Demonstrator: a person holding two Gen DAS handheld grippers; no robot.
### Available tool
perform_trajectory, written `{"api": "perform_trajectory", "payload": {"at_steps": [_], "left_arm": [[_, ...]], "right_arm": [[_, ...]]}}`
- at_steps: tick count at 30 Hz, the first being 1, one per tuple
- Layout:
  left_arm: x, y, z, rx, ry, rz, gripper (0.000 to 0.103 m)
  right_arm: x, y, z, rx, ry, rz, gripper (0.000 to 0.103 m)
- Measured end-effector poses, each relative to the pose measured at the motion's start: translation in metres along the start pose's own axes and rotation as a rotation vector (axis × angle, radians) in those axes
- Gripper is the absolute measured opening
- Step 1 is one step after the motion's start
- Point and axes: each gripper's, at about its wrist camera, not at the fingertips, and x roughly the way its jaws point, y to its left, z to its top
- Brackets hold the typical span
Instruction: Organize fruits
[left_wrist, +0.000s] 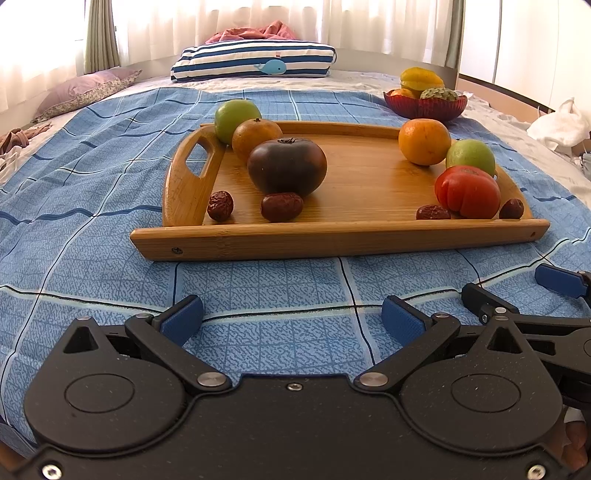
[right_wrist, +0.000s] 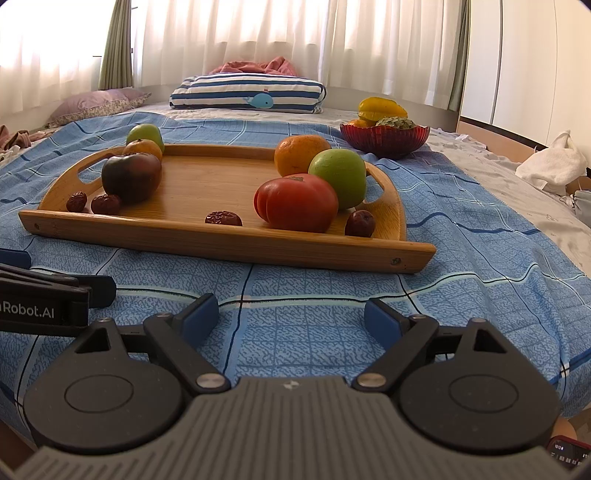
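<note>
Fruit lay on a wooden tray (left_wrist: 332, 240) set on a blue checked bedspread (left_wrist: 92, 229), ahead of both grippers and apart from them. The left gripper (left_wrist: 291, 319) hovered over the cloth short of the tray's near rim, its blue pads spread wide with nothing between them. The right gripper (right_wrist: 291, 317) hung likewise over bare cloth, jaws wide apart and empty; in the left wrist view its fingers showed at the right edge, just beside the left one.

At the tray's left end sat a dark tomato (left_wrist: 287, 166), with an orange (left_wrist: 256, 136) and a green apple (left_wrist: 236, 118) behind it, and two red dates (left_wrist: 220, 205) (left_wrist: 281, 206) in front. At the right end a red tomato (right_wrist: 295, 202) stood nearest the right gripper, a second green apple (right_wrist: 338, 178) touching it behind, and a second orange (right_wrist: 300, 154) farther back. One date (right_wrist: 223, 218) lay left of the red tomato and another (right_wrist: 360, 223) right of it, near the tray's corner.

Beyond the tray, well apart from both grippers, a red bowl (right_wrist: 384, 142) held a yellow starfruit (right_wrist: 380, 108) and other fruit. A striped pillow (left_wrist: 255, 61) lay at the far end of the bed.
</note>
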Motion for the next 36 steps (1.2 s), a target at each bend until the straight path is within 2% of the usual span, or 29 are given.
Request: {"api": "perform_trajectory", "payload": {"at_steps": [7, 36], "left_arm": [[-0.0008, -0.0009, -0.0048, 0.001, -0.027, 0.005, 0.103], [-0.0013, -0.0006, -0.0035, 0.005, -0.016, 0.005, 0.103]], "right_arm": [[-0.0001, -0.0001, 0.0001, 0.001, 0.001, 0.000, 0.093], [0.0006, -0.0012, -0.0001, 0.002, 0.002, 0.001, 0.093]]}}
